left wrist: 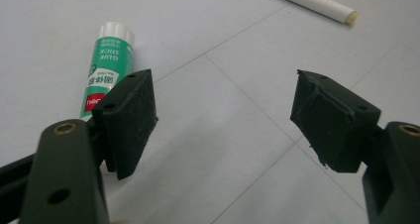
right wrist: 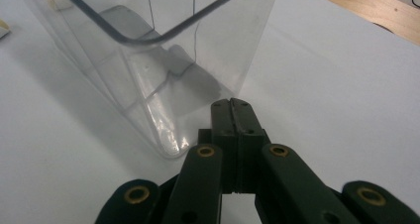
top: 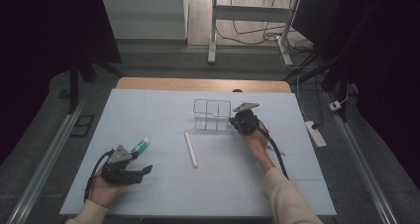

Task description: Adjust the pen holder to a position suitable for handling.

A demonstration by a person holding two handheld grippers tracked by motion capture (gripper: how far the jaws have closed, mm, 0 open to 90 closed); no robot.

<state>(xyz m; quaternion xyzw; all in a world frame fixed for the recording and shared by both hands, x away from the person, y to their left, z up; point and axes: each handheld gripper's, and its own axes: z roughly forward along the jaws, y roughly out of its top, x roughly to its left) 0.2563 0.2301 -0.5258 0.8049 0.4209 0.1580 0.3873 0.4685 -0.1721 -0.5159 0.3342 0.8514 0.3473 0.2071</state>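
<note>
- The left gripper (top: 143,170) lay low over the near left part of the white table (top: 163,189), held in the person's left hand (top: 101,187), its jaws pointing toward the table's middle.
- In the left gripper view its jaws stood wide apart with nothing between them, only bare tabletop.
- The glue stick (left wrist: 106,68), green-labelled with a white cap, lay flat on the table just beyond and outside one jaw of the left gripper; part of its lower end was hidden behind that jaw's pad, and whether it touched the pad could not be told.
- In the high view the glue stick (top: 140,145) sat just past the left gripper, on its far side, close to the grey plate on top.
- A white tube (top: 190,148) lay flat near the table's middle, between the two grippers and apart from both; its open end (left wrist: 346,16) showed at the top of the left gripper view.
- The right gripper (top: 236,121) was held in the right hand (top: 257,140) just beside the right wall of the clear plastic organizer (top: 212,115).
- In the right gripper view its jaws were pressed fully together, gripping nothing, the tips (right wrist: 233,105) close to a lower corner of the clear plastic organizer (right wrist: 163,75); contact with the wall could not be told.
- The organizer stood upright on the table, divided into compartments.
</note>
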